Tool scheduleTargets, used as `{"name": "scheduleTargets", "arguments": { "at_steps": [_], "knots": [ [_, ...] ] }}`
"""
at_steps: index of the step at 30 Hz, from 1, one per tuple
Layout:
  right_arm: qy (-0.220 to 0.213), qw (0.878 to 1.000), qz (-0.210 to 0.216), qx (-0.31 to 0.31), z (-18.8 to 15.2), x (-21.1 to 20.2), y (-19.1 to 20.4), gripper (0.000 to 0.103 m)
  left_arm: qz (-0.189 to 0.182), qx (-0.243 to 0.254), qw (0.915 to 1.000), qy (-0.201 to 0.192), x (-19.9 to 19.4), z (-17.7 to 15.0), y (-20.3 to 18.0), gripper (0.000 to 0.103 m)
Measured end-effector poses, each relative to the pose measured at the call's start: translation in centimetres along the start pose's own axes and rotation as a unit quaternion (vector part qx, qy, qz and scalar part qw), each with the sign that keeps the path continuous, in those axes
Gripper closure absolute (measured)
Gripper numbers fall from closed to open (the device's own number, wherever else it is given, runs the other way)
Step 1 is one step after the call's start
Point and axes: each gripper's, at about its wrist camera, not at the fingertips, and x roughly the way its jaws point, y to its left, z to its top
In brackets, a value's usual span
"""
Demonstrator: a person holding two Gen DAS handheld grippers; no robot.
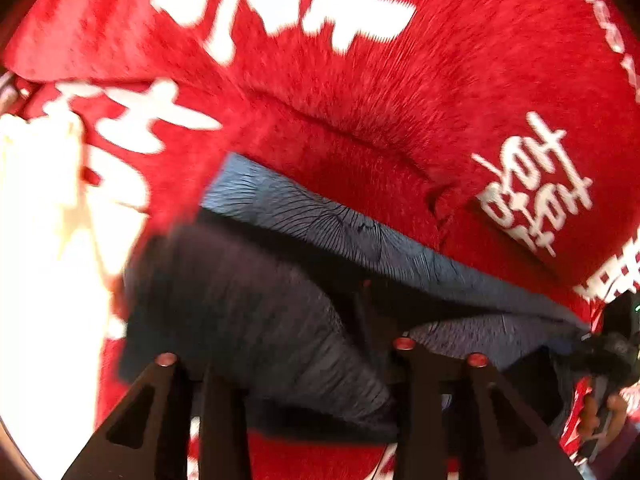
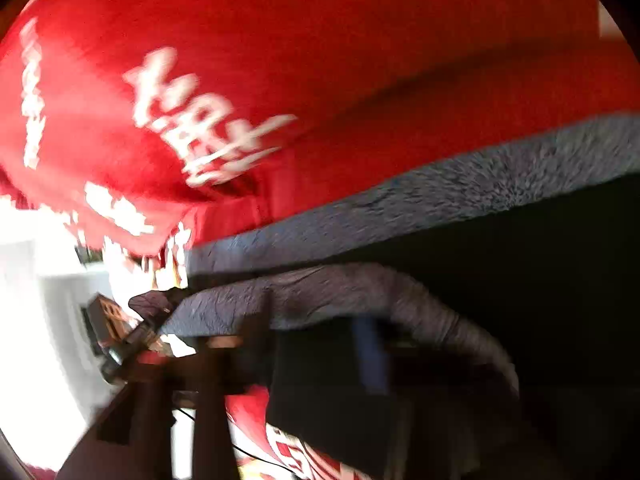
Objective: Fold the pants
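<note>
Dark navy pants [image 1: 256, 300] lie bunched on a red blanket [image 1: 360, 92], with a lighter crinkled blue layer [image 1: 320, 220] along their far edge. My left gripper [image 1: 284, 354] points steeply down over them, its black fingers [image 1: 404, 364] apart and the cloth lying loose between them. In the blurred right wrist view the pants [image 2: 440, 184] run across the middle, with a folded edge [image 2: 320, 292] close in. My right gripper [image 2: 304, 364] stands wide open over that fold. Its left finger [image 2: 204, 400] shows dimly; the other is lost in dark cloth.
The red blanket [image 2: 320, 40] bears large white lettering [image 1: 288, 4] and covers the whole surface. Bright white glare [image 1: 36, 260] fills the left side. At the right edge a black device [image 1: 616, 352] and part of a hand [image 1: 600, 420] show.
</note>
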Motion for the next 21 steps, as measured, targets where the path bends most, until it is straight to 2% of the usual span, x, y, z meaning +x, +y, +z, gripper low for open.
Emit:
{"name": "scheduleTargets", "arguments": {
  "at_steps": [1,2,4,6,7,9,11,13,15,17,18,19,21],
  "knots": [
    [-0.007,1.000,-0.005,-0.017,-0.6,-0.8,1.1,0.030,0.025,0.010,0.9995,-0.015,-1.8,-0.4,0.1,0.046],
    [-0.014,0.999,-0.011,-0.035,-1.2,-1.7,2.2,0.030,0.040,0.014,0.9988,-0.027,-2.9,-0.7,0.2,0.039],
    [-0.012,0.998,-0.004,-0.054,-2.6,-2.7,3.7,0.031,0.055,0.017,0.9973,-0.045,-5.1,-1.6,0.9,0.039],
    [-0.002,0.998,0.020,-0.066,-4.1,-2.7,5.1,0.042,0.068,0.016,0.9963,-0.050,-5.9,-1.7,1.6,0.039],
    [0.010,0.997,0.026,-0.072,-4.7,-2.1,5.8,0.048,0.076,0.027,0.9954,-0.051,-5.5,-1.8,1.3,0.039],
    [0.043,0.994,0.015,-0.102,-5.1,0.5,7.5,0.049,0.087,0.049,0.9944,-0.034,-3.7,-1.9,0.1,0.039],
    [0.061,0.988,-0.018,-0.142,-4.8,3.2,8.7,0.049,0.081,0.060,0.9947,-0.022,-1.2,-1.7,-1.0,0.039],
    [0.065,0.981,-0.038,-0.178,-3.6,5.6,9.4,0.049,0.094,0.073,0.9927,-0.020,1.5,-1.3,-2.4,0.039],
    [0.051,0.976,-0.083,-0.197,-2.0,7.1,9.5,0.049,0.123,0.066,0.9901,-0.018,4.6,0.0,-2.6,0.039],
    [0.034,0.974,-0.134,-0.181,0.0,7.9,8.4,0.052,0.138,0.042,0.9894,-0.019,6.1,1.0,-1.8,0.039],
    [0.031,0.980,-0.120,-0.154,0.8,7.7,7.5,0.053,0.140,0.033,0.9892,-0.028,6.2,1.4,-1.5,0.039],
    [0.021,0.989,-0.088,-0.118,1.4,6.9,6.7,0.053,0.147,0.032,0.9883,-0.026,6.2,1.6,-1.6,0.039],
    [-0.007,0.991,-0.086,-0.098,1.2,4.9,6.2,0.053,0.148,0.044,0.9880,-0.014,5.4,1.3,-1.8,0.039]
  ]
}}
